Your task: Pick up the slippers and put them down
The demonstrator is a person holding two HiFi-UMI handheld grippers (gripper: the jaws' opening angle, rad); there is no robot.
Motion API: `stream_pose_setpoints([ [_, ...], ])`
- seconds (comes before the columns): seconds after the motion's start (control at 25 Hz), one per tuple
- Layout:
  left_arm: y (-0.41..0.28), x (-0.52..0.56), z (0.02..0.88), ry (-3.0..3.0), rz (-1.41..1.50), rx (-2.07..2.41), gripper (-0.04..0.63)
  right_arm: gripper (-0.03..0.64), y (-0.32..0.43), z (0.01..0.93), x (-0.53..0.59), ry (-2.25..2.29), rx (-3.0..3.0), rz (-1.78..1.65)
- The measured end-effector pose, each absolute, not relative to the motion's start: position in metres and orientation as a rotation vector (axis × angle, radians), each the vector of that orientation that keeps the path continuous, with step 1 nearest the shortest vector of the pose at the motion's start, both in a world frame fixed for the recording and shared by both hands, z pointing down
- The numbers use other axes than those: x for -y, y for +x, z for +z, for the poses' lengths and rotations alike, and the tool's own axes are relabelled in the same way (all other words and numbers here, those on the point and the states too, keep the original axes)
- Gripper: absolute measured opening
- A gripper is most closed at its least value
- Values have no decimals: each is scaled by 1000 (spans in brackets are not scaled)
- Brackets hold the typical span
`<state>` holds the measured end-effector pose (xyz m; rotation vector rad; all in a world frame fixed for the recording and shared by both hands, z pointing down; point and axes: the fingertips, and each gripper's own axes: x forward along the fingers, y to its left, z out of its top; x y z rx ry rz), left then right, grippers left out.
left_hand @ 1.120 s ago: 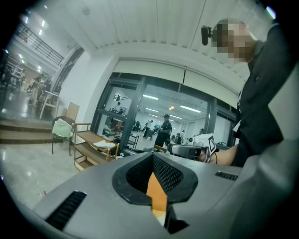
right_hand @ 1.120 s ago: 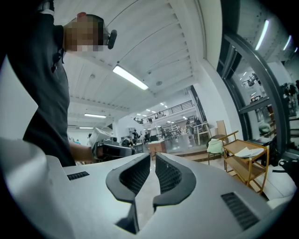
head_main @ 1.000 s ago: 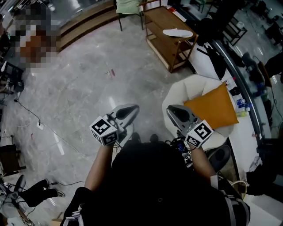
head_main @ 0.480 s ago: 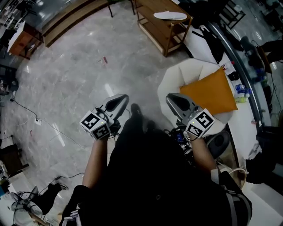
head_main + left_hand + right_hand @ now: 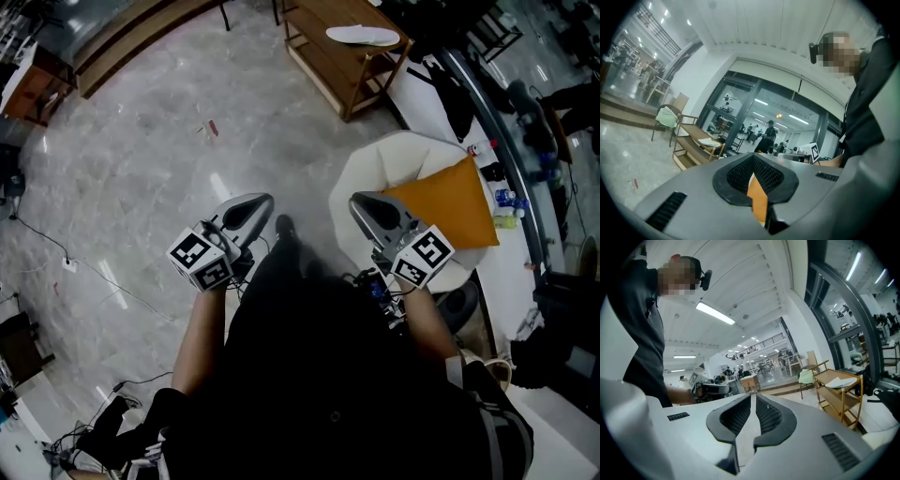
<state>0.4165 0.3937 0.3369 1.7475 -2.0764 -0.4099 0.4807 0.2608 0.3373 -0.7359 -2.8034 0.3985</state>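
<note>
A pair of white slippers (image 5: 363, 35) lies on the top of a wooden shelf unit (image 5: 330, 58) at the far side of the floor. They also show in the left gripper view as the white slippers (image 5: 708, 141) and in the right gripper view as the white slippers (image 5: 841, 381). My left gripper (image 5: 258, 202) and right gripper (image 5: 361, 202) are held side by side in front of the body, far short of the shelf. Both are shut and empty. The left gripper (image 5: 754, 159) shows only a thin slit between its pads, and so does the right gripper (image 5: 753, 397).
A white armchair (image 5: 366, 178) with an orange cushion (image 5: 450, 202) stands just right of the right gripper. Grey marble floor (image 5: 141, 159) stretches ahead and left, with a cable (image 5: 56, 253) across it. A chair with green cloth (image 5: 668, 117) stands beyond the shelf. People stand far off.
The person has stepped forward, so the shelf and armchair have slid toward the top and right of the head view. Both grippers kept their pose and stayed shut.
</note>
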Motion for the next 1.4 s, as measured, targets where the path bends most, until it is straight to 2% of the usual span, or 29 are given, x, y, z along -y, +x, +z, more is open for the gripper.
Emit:
stream_pose_setpoints([
  [0.16,365,-392,337,1732,-517,2059,11,46,432,341,-261,-722,2784,356],
  [0.6,237,-401,345,1767,-514,2053,11,46,311,333,-263,-674,2777,256],
  [0.96,183,-375,353,1832,-484,2009,11,46,263,331,-227,-562,2798,234],
  [1.4,105,-290,359,1838,-380,1998,11,46,186,352,-141,-546,2814,336],
])
